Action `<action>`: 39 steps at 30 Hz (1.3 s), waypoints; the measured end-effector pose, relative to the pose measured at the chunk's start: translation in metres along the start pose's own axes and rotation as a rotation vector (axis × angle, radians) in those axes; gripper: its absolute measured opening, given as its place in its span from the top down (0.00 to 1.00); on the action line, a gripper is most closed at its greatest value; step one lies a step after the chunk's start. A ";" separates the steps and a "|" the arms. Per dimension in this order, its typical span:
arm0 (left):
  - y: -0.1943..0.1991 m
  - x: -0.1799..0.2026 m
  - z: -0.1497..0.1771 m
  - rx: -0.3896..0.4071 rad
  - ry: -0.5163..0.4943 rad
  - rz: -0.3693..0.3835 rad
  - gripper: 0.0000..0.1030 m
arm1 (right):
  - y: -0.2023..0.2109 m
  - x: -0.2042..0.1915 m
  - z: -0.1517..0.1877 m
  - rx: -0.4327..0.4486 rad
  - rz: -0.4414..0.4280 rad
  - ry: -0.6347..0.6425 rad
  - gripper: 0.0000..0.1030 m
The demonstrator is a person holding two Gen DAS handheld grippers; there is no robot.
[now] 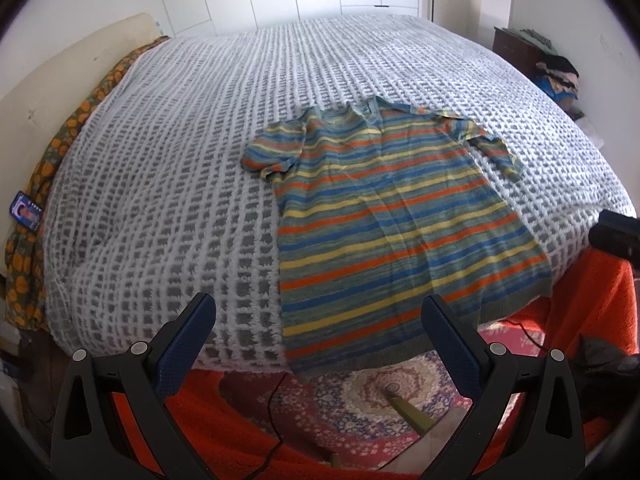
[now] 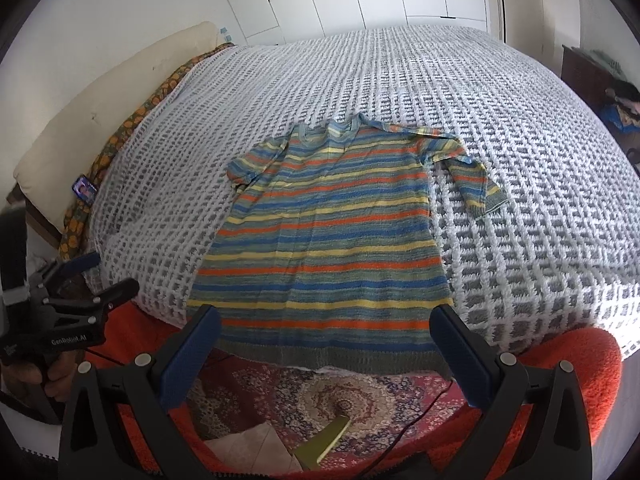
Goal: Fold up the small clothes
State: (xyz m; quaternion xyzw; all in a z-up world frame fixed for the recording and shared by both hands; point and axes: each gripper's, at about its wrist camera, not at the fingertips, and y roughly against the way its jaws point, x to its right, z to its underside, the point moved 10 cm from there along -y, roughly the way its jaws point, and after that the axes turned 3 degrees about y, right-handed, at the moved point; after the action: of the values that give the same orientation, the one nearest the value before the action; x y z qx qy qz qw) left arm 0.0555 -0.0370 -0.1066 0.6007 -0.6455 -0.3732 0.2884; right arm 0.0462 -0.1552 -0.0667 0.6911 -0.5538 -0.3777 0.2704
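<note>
Both grippers hover off the near edge of the bed [image 1: 200, 128], the left gripper [image 1: 318, 320] and the right gripper [image 2: 325, 330] each with fingers spread wide and holding nothing. Between and beyond the fingers, a striped shirt [image 2: 320, 232] lies spread flat on the white knitted blanket [image 2: 520, 160], collar toward the far side, both short sleeves out, its hem hanging slightly over the near edge. Below the hem, a patterned rug [image 2: 340, 396] covers the floor, and a phone [image 1: 25, 211] lies at the bed's left side.
</note>
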 end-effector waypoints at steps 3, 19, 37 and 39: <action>-0.005 0.004 0.000 -0.014 -0.009 0.003 0.01 | -0.017 0.073 -0.024 0.038 -0.006 -0.111 0.00; -0.026 0.010 -0.007 -0.083 -0.015 -0.036 0.01 | -0.200 0.304 -0.068 0.030 -0.229 -0.877 0.78; -0.050 0.009 -0.012 -0.140 -0.015 -0.057 0.01 | -0.130 0.442 -0.226 -0.072 0.493 -0.205 0.66; -0.056 0.005 -0.009 -0.157 -0.004 -0.053 0.01 | -0.133 0.430 -0.210 -0.073 0.500 -0.195 0.65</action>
State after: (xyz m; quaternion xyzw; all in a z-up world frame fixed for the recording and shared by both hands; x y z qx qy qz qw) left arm 0.0938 -0.0434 -0.1482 0.5924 -0.5989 -0.4312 0.3233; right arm 0.3369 -0.5496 -0.1482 0.4829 -0.7168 -0.3836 0.3253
